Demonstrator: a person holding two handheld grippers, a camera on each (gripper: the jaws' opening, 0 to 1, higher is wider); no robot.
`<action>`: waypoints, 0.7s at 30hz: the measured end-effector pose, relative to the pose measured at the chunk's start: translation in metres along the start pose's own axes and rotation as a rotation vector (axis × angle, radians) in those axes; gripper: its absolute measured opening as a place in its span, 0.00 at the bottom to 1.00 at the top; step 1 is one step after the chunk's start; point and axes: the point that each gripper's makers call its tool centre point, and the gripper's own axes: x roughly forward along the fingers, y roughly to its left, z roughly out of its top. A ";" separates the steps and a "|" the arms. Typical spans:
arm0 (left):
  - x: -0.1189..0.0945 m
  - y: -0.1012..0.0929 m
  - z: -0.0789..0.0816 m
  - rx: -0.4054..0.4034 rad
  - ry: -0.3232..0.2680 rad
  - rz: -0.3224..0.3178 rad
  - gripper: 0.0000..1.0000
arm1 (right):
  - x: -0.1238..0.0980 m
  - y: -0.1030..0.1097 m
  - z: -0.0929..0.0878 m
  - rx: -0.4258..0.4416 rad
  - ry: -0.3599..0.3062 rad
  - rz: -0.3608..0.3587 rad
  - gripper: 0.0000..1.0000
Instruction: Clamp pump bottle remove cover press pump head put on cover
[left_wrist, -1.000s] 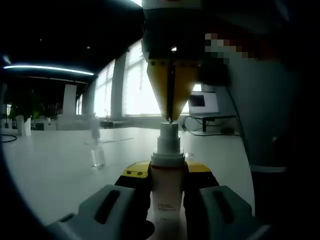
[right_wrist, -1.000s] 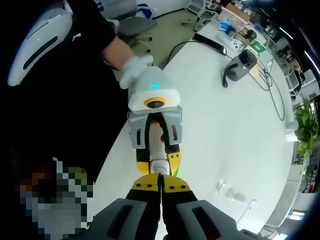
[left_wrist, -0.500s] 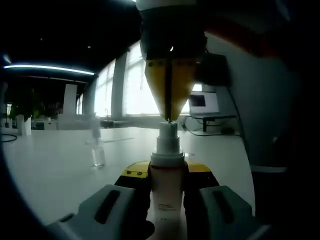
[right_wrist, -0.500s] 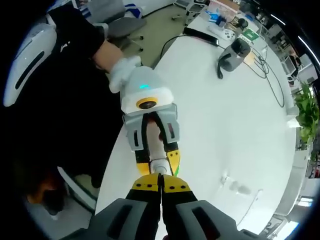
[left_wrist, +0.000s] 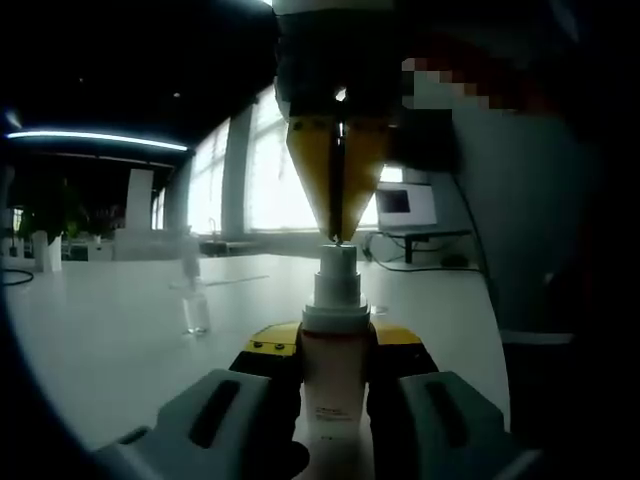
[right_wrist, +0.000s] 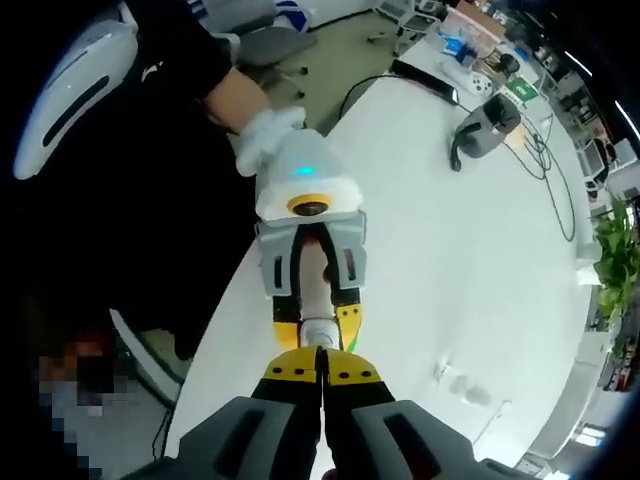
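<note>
- Low centre of the left gripper view: the left gripper (left_wrist: 335, 375) has its yellow-tipped jaws clamped around the body of the pump bottle (left_wrist: 334, 385), holding it upright above the white table (left_wrist: 110, 330).
- Down from the top of that view comes the right gripper (left_wrist: 338, 238), its yellow jaws pinched narrow with nothing between them, their tips right on the crown of the pump head (left_wrist: 337, 265).
- In the right gripper view the same meeting shows from above: the right gripper (right_wrist: 322, 352) at the bottom, jaws together, tips over the white pump head (right_wrist: 318, 331), with the left gripper (right_wrist: 310, 320) reaching in from the upper part of the frame.
- Progress, as I read it: clamping is done, the pump head is bare so the cover is off, and this looks like the pressing step; whether the head is actually pushed down, I cannot tell.
- Out on the table at middle left of the left gripper view stands a small clear piece (left_wrist: 195, 310), quite possibly the cover, well apart from the bottle.
- Still to come: finish the press, fetch the cover, seat it back on the pump head.
</note>
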 end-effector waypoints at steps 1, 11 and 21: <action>0.000 0.000 0.000 -0.001 0.000 0.001 0.15 | 0.000 0.000 0.000 -0.005 0.001 -0.002 0.00; 0.000 0.002 0.000 -0.007 0.001 0.005 0.15 | 0.002 -0.003 0.000 0.064 0.030 0.021 0.00; 0.000 0.002 -0.001 -0.012 0.010 0.007 0.15 | 0.005 -0.003 -0.001 0.107 0.069 0.074 0.00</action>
